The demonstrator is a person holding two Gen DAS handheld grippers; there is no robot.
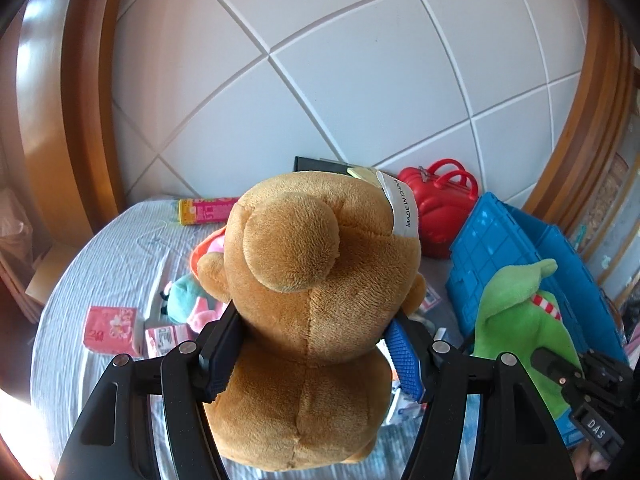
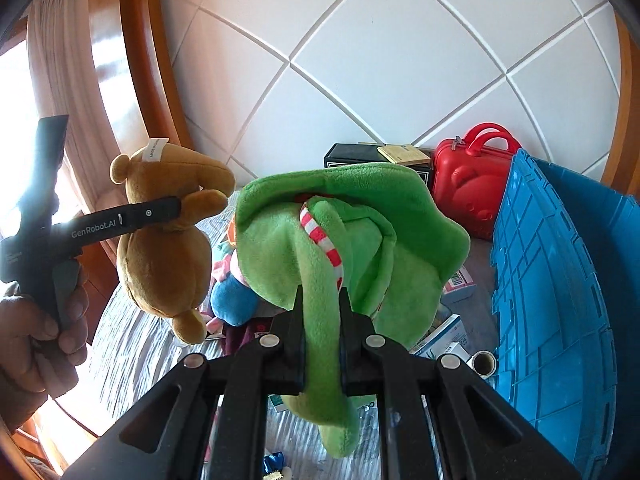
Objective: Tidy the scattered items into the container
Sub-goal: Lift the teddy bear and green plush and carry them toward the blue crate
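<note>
Left wrist: left gripper point(image 1: 316, 354) clamps brown teddy point(image 1: 316, 280); right gripper point(image 2: 320, 340) pinches green plush point(image 2: 360, 220).

Black plastic is forming both grippers: left gripper point(image 1: 316, 356) wearing ribbed blue pads point(image 1: 404, 356), silver screws point(image 2: 269, 341) dotting right gripper point(image 2: 320, 340) linkages at six o'clock.

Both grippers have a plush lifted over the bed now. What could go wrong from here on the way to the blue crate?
The right gripper pinches only a thin limb of the green plush, so the hanging body could swing or slip free. The brown teddy bulges out of the left gripper and might snag the blue crate wall.
</note>
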